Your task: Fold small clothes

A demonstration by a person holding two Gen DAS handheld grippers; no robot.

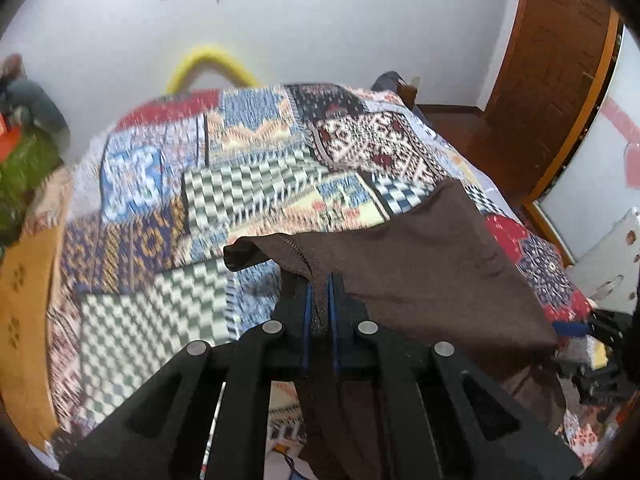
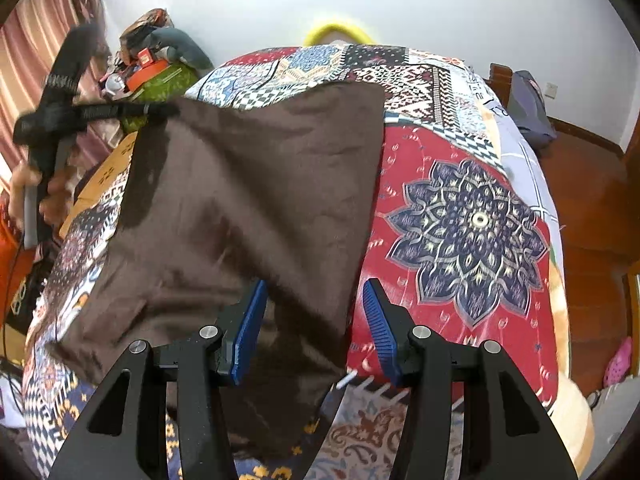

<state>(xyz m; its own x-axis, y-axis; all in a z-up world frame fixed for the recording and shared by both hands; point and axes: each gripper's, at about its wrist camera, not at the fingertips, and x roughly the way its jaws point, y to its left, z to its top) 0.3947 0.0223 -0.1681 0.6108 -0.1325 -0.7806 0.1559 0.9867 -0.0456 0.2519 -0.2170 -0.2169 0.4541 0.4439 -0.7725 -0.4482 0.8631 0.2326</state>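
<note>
A dark brown garment point(image 2: 248, 200) hangs partly lifted over the patchwork bedspread point(image 2: 460, 216). My left gripper point(image 1: 319, 280) is shut on the garment's hemmed edge point(image 1: 420, 268) and holds it above the bed. In the right wrist view the left gripper point(image 2: 160, 110) shows at the cloth's far left corner. My right gripper point(image 2: 316, 304) is open, its blue pads point(image 2: 250, 328) either side of the garment's near right edge, not closed on it. The cloth's lower part drapes onto the bed.
The bedspread point(image 1: 180, 208) covers the whole bed. A pile of items with an orange box point(image 2: 148, 72) sits at the far left. A yellow tube point(image 1: 212, 64) arches behind the bed. A wooden door point(image 1: 560, 80) and floor lie to the right.
</note>
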